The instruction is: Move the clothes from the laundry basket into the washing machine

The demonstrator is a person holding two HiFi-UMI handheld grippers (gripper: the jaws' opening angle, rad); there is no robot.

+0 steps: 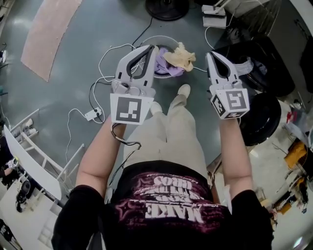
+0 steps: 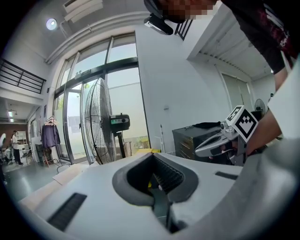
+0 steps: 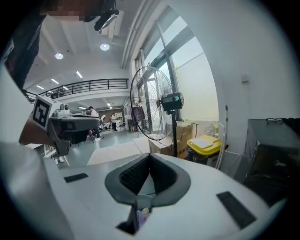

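Straight below on the floor stands the white laundry basket (image 1: 164, 75), just beyond the person's shoes. A purple garment (image 1: 163, 62) and a cream garment (image 1: 181, 56) lie in it. My left gripper (image 1: 150, 49) is held out well above the basket's left side, shut and empty. My right gripper (image 1: 211, 54) hangs level with it above the floor right of the basket, also shut and empty. In the left gripper view the jaws (image 2: 153, 161) meet with nothing between them. The right gripper view shows the same for its jaws (image 3: 149, 158). A dark round machine (image 1: 261, 66) sits at the right.
A pink mat (image 1: 49, 34) lies at the far left. White cables (image 1: 105, 61) and a power strip (image 1: 92, 114) trail left of the basket. A fan base (image 1: 167, 7) is beyond it. A tall standing fan (image 2: 101, 122) and a yellow-lidded bin (image 3: 204, 143) stand ahead.
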